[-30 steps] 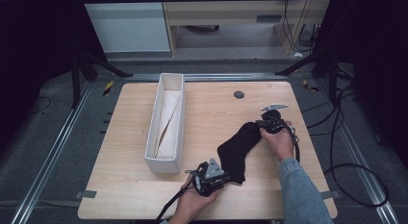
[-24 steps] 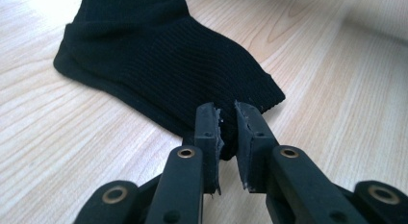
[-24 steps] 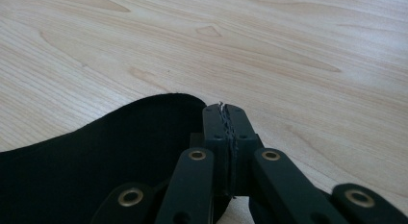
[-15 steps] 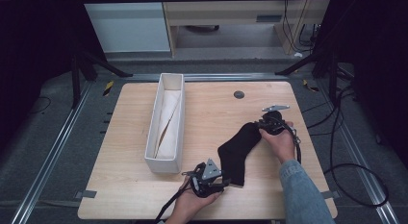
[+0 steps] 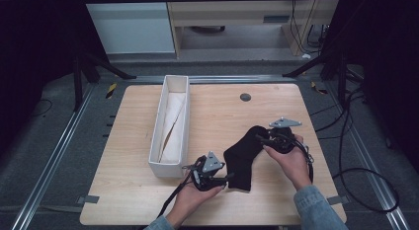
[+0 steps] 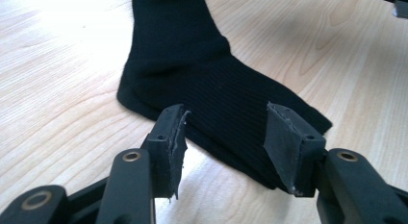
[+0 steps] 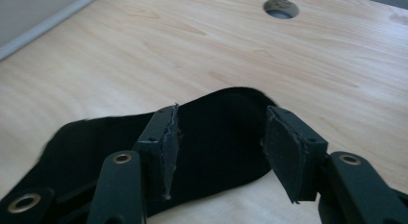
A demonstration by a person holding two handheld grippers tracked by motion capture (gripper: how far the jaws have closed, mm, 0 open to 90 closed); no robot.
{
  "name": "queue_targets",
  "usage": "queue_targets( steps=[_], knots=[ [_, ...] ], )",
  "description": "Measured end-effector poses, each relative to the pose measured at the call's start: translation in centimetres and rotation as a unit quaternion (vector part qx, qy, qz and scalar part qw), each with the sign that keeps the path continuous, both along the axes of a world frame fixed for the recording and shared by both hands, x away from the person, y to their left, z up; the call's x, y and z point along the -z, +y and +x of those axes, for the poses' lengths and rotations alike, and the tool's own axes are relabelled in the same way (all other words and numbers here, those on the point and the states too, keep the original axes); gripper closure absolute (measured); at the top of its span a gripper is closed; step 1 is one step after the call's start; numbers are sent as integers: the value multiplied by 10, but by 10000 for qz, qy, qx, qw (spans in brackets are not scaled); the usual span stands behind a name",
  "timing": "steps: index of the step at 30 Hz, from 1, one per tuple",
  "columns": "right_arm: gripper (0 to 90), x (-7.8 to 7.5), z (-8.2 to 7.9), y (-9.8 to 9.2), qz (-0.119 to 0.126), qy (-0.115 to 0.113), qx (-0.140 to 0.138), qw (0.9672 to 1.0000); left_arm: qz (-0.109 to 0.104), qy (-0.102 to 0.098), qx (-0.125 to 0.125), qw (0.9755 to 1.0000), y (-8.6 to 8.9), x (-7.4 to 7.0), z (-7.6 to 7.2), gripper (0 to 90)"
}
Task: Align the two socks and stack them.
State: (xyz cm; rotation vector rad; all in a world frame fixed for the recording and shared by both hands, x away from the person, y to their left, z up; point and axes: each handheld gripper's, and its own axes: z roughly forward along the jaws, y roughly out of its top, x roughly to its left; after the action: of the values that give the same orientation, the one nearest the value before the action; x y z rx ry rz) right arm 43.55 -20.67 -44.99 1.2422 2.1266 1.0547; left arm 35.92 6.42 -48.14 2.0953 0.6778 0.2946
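Sock (image 5: 243,156) lies flat between left gripper (image 5: 222,178) and right gripper (image 5: 261,137), both jaws just opened, unclamped.

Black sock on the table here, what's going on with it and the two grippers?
A person works a gripper in each hand over a black sock lying flat on the wooden table. The left gripper is at one end of the sock, the right gripper at the other. Both sets of jaws have just been opening; in each gripper view the pads stand apart with the sock lying loose below them, not pinched. A long white bin holding pale fabric stands to the left.
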Motion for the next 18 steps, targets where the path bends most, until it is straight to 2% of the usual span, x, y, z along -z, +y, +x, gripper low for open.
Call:
queue_targets(
  steps=[2,3,5,8,9,11,12,14,18],
  knots=[
    [474,0,-11,3,52,-3,-102,9999,94,-24,70,9999,1,0,2,483],
    [491,0,-22,6,23,-30,-172,9998,113,-13,103,9999,2,0,4,478],
    [495,0,-26,7,9,-62,-197,9998,121,-41,148,9998,5,-1,5,478],
    [505,-1,-49,14,25,-75,-417,9991,123,-66,189,9997,9,-2,8,468],
    [505,-1,-49,14,25,-75,-417,9991,120,-82,206,9997,10,-2,8,468],
    [550,0,-61,18,-1,-109,-535,9985,102,-123,218,9996,15,-2,7,468],
    [581,2,-72,21,-17,-66,-643,9979,85,-111,213,9997,18,-2,7,470],
    [597,3,-76,22,-43,-44,-675,9977,74,-69,221,9997,20,-1,6,475],
    [646,11,-92,29,-129,52,-843,9963,157,-198,292,9993,24,-2,3,483]
  ],
)
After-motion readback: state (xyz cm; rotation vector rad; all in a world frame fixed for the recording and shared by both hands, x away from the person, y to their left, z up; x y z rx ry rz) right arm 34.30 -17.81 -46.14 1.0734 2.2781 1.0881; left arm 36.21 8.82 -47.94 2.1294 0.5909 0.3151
